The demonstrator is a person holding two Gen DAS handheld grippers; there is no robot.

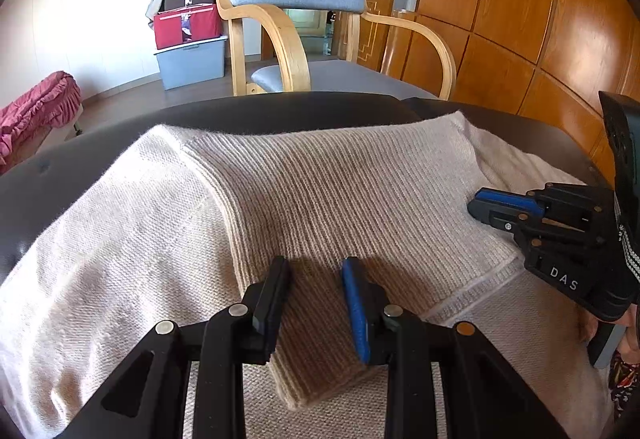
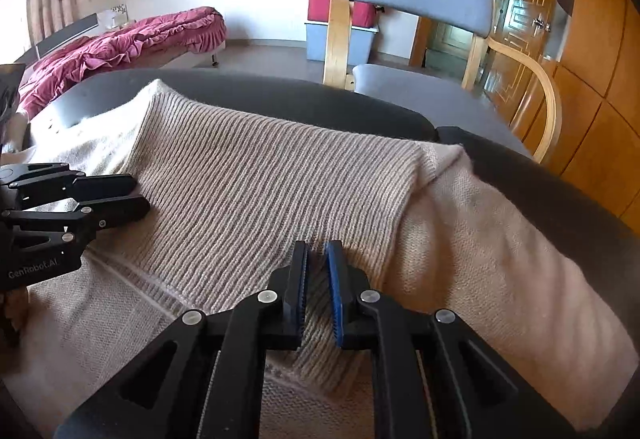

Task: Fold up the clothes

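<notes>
left gripper (image 1: 316, 271): jaws part open, straddling ribbed panel, no pinch | sweater (image 1: 320, 191): one, cream, on dark counter (image 1: 280, 111), ribbed panel folded over middle | right gripper (image 2: 316, 255): jaws narrow, empty | step: mid-fold; next likely needs an edge gripped | grippers: two

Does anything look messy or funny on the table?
Nothing looks spilled or broken. The cream sweater lies mostly flat on the dark table, with a ribbed part folded slantwise across it. Only its far right corner is bunched up a little.
</notes>
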